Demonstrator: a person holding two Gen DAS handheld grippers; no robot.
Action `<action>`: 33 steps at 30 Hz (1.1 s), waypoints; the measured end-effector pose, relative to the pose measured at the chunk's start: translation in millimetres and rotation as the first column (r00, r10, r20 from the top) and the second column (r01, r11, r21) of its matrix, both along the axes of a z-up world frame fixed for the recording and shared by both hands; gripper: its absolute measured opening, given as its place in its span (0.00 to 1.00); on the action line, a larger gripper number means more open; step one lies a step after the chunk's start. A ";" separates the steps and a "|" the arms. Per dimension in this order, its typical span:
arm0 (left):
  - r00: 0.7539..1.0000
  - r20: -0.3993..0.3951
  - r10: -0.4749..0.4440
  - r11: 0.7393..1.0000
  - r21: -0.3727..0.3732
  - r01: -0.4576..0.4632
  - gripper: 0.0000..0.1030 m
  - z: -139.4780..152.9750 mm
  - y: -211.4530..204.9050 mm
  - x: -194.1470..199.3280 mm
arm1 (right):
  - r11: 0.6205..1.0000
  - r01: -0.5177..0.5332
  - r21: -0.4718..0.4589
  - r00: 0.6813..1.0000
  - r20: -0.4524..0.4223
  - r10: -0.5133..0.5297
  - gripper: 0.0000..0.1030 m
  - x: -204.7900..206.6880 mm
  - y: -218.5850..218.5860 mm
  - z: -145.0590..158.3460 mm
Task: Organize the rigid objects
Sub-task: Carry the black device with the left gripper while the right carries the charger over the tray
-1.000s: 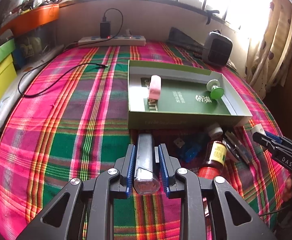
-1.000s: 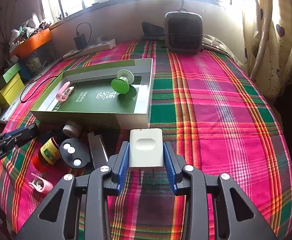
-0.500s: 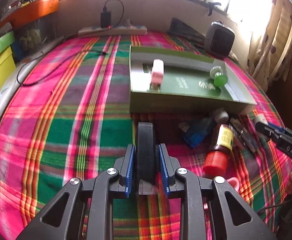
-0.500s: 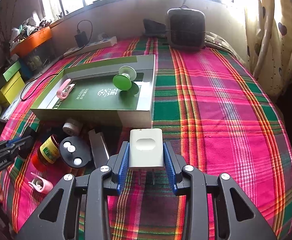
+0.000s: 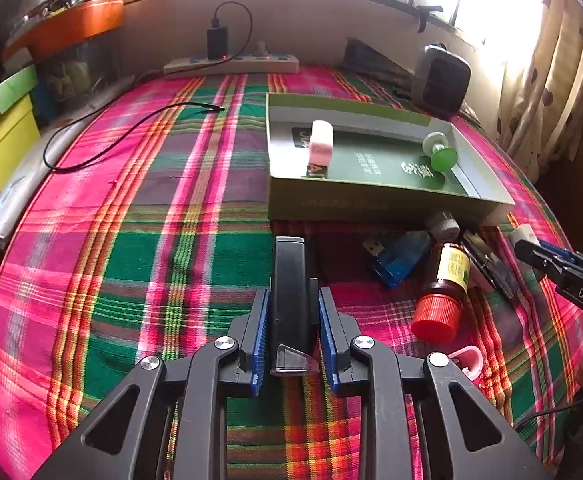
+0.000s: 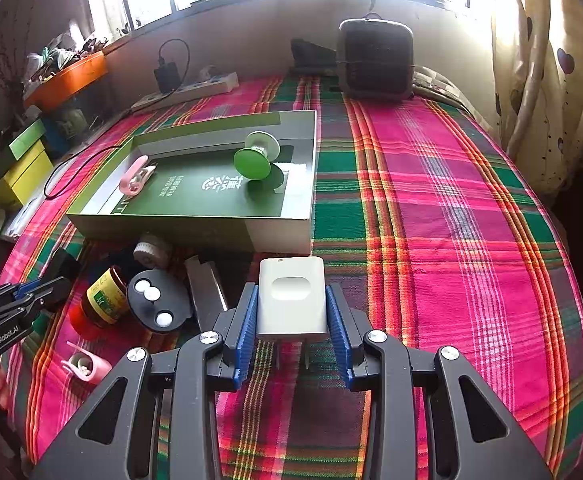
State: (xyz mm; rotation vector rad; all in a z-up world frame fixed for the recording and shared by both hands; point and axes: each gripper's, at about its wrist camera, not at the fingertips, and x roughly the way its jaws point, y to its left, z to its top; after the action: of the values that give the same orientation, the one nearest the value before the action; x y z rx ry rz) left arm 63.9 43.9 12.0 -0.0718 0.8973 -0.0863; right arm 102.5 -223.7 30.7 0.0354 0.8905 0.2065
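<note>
Left tool [image 5: 293, 340] is pinching a slim black bar with a clear plastic end [image 5: 289, 300], blue pads tight on its two long faces, the bar's long axis running straight ahead along the tool. Right tool [image 6: 291, 322] is clamped on a white plastic plug adapter [image 6: 291, 296], its metal prongs hanging out below. Dead ahead of the left tool, past a strip of pink-and-green plaid tablecloth [image 5: 131, 240], lies the shallow green cardboard box [image 5: 371, 200], its near wall running crosswise to the bar. In the right view, that box [image 6: 195, 228] lies ahead and to the left, so I'd judge the left tool has the straighter line in. Inside already: a pink clip [image 5: 320, 148] and a green-capped spool [image 5: 441, 152]. A brown bottle with a red cap [image 5: 443, 292] lies loose on the tabletop, close to the box's near wall.
</note>
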 end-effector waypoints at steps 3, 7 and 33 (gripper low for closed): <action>1.000 0.015 0.001 1.000 -0.003 -0.001 0.22 7.4 2.5 -2.1 | 1.000 -0.001 -0.002 1.000 0.008 0.001 0.34 -1.4 0.5 4.1; 0.999 0.040 -0.015 1.000 -0.010 0.015 0.22 20.5 0.8 -3.9 | 1.000 -0.010 -0.008 1.000 0.021 0.011 0.34 -2.3 3.5 11.4; 0.990 0.055 -0.127 0.991 -0.034 0.129 0.22 46.7 -34.6 68.4 | 0.983 -0.179 0.023 0.984 0.027 0.179 0.34 64.2 50.1 36.2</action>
State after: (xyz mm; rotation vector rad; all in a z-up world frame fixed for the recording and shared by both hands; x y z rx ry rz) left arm 132.2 9.4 58.7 -0.0464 0.8470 -0.2241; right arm 166.7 -173.6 66.9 -0.0239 0.8670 0.3856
